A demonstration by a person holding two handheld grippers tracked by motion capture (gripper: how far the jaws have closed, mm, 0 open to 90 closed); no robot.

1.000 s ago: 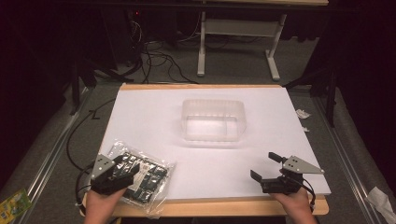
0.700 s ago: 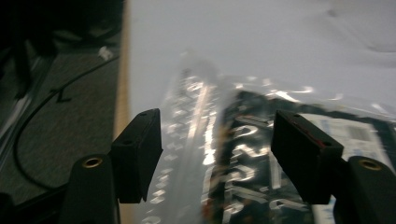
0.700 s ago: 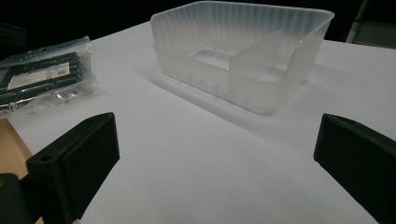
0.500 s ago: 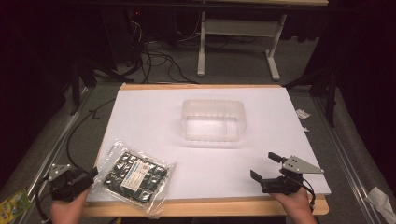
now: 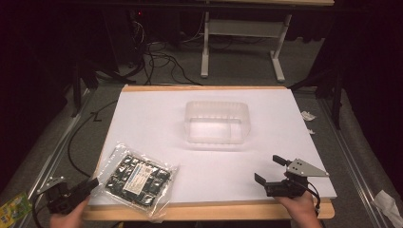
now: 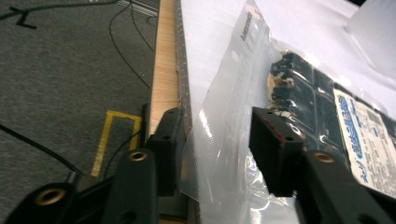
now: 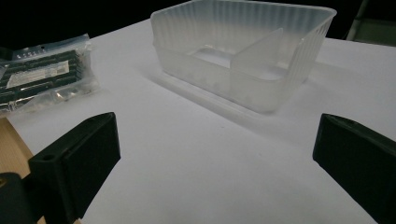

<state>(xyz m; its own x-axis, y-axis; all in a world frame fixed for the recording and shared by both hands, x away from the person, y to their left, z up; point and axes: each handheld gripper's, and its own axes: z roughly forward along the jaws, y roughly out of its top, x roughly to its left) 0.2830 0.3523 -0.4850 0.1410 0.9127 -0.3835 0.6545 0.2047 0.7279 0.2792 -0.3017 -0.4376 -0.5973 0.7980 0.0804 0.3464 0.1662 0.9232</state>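
So the left gripper (image 5: 76, 192) sits off the tabletop's (image 5: 157, 114) near-left corner, jaws apart around the loose edge of the bagged circuit board (image 5: 138, 178). The bag lies near-left of the clear bin (image 5: 216, 122). Best bet: bite the empty plastic margin, not the board, then lift slowly. Right gripper (image 5: 272, 172), near-right of the bin, is wide open and idle.

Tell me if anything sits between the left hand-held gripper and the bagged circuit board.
Nothing visible does. The left hand-held gripper is open at the table's near left edge, its jaws already straddling the clear edge of the bagged circuit board. Only bare white table surface lies between the bag and the plastic container.
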